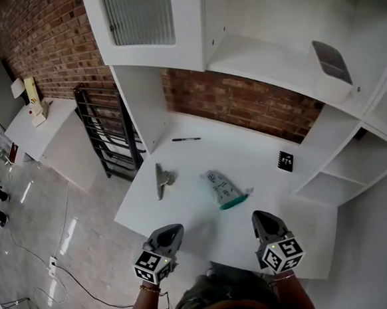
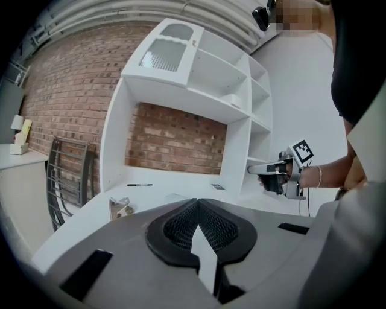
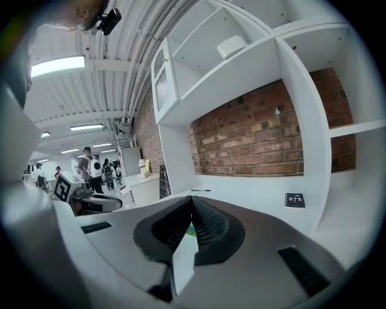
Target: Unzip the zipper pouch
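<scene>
while the zipper pouch (image 1: 221,187) is lying on the worktop (image 1: 247,154), zip unreadable, i'm holding the left hand-held gripper (image 1: 167,231) and right hand-held gripper (image 1: 262,217) pressed together, empty, short of it.

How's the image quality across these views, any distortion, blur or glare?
Head view: wide-angle curves the white shelf unit, clear teal-edged zipper pouch slightly soft. Both gripper views: strong fisheye, dark corners; right gripper view's ceiling light strip blows out.

Office-like workspace: brick wall (image 1: 243,103), white desk (image 1: 188,207), shelf unit (image 1: 273,61), ceiling strip lights (image 3: 57,65), people (image 3: 90,167) in background.
</scene>
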Tool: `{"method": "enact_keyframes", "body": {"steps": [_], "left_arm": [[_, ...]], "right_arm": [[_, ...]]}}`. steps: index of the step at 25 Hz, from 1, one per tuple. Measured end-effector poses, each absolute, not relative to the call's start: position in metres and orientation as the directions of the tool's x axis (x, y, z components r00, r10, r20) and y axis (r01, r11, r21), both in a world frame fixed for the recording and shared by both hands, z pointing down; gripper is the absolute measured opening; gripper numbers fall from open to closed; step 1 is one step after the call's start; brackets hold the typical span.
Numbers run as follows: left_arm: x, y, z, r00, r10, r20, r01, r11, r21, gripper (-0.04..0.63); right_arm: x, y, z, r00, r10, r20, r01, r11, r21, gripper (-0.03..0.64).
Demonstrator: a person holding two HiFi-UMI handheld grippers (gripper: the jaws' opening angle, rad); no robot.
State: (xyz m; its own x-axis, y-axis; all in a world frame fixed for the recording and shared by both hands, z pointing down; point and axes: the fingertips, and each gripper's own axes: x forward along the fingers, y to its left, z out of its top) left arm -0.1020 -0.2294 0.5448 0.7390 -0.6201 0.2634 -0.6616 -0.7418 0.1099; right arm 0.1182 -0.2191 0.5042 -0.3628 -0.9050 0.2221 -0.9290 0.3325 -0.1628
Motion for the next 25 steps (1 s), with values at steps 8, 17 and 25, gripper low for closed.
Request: {"method": "enact_keyframes", "body": {"steps": [8,17,25], "left_arm": [[-0.110,-0.212,0.534,0.726,-0.647,0.235,-0.681,-0.725,0.108,0.003],[-0.111,-0.199,0.537,0.712,-0.662,0.232,-0.699,-0.701,0.145,0.003],[-0.112,-0.196,0.529,0.695,-0.686,0.214,-0.717,-0.684,0.135,0.003]], "right_arm": [[0.115,-0.210,0.504,-0.350,-0.909,0.226,-0.935,0.323,-0.146,0.000],[0.116,-0.203,0.501,-0.347,-0.913,0.215,-0.936,0.325,-0.133,0.000],[0.118,-0.203,0.497,-0.348,-0.915,0.205,-0.936,0.328,-0.127,0.000]]}}
